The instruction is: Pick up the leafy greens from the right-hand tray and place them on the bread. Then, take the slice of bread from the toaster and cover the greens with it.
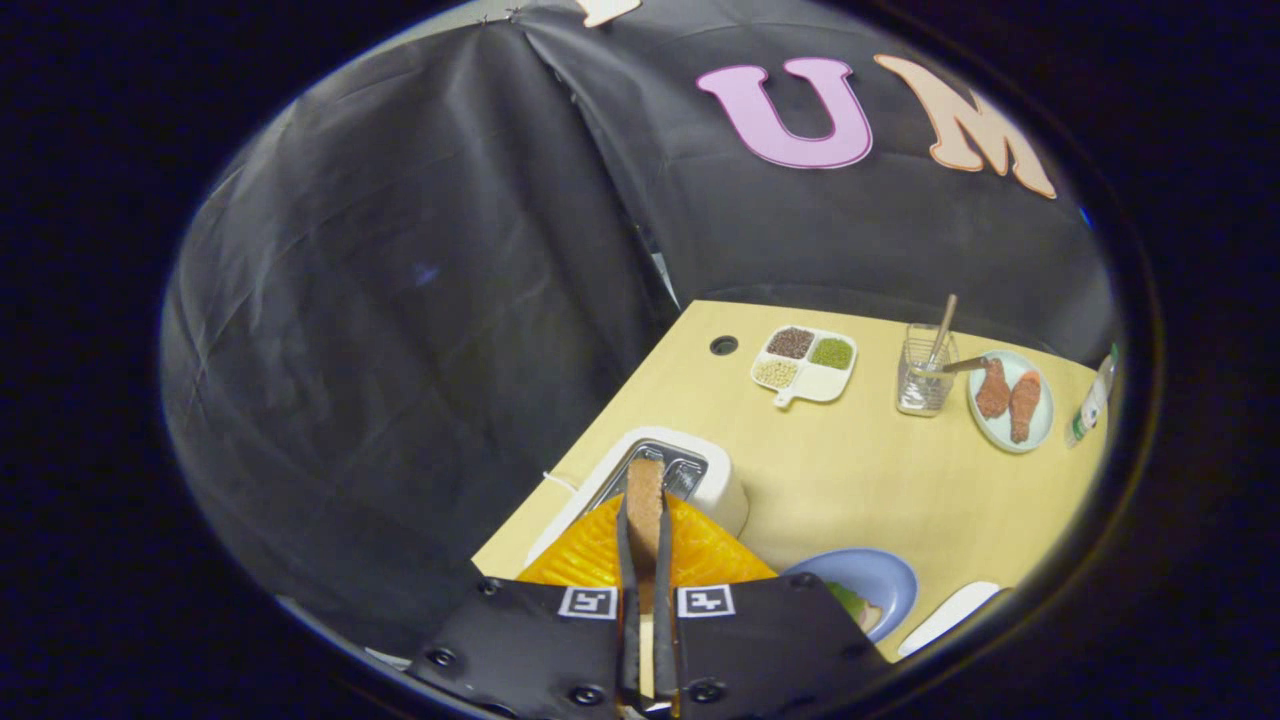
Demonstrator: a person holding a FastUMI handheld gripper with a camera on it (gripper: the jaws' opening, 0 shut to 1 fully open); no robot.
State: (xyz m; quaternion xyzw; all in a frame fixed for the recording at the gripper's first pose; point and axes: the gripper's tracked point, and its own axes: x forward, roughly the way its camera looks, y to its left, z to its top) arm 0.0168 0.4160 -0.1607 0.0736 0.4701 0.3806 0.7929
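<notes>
One slice of bread (pixel 644 505), light, stiff and crumbly, stands in the toaster (pixel 690 480) on the worktop (pixel 850 470) between the nearly closed fingers of the gripper (pixel 645 560), best pinched by its flat faces near the top.

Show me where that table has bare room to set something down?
Bare wood lies between the toaster, the divided dish and the blue plate. It is crowded around the glass and chicken plate. The tool grips the bread slice.

text: none readable | gripper (pixel 645 520) | square coded markers only
</notes>
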